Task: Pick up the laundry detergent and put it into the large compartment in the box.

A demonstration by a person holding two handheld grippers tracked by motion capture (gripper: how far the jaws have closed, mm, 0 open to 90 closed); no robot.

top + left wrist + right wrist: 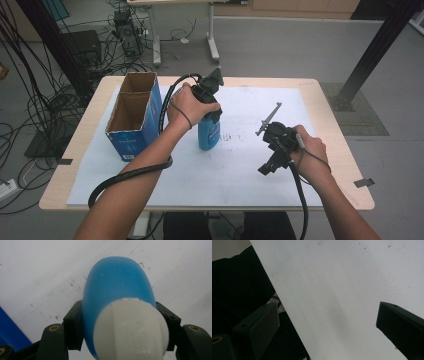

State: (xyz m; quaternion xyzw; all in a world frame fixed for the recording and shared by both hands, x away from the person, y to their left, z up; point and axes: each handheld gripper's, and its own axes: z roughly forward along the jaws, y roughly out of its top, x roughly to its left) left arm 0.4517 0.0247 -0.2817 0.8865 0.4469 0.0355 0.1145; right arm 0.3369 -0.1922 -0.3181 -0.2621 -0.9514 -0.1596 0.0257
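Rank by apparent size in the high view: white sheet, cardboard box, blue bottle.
1. white sheet, clearly largest.
2. cardboard box.
3. blue bottle, smallest, though the left tool hides its top.

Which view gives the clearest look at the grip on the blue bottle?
The left gripper view: the blue bottle with its white cap sits clamped between the left hand-held gripper's jaws. The high view shows the bottle upright on the white sheet, its top hidden under the hand. The right gripper view adds nothing on it.

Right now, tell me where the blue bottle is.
In the high view the blue bottle stands on the white sheet near the table's middle, just right of the blue cardboard box, clamped in the left tool.
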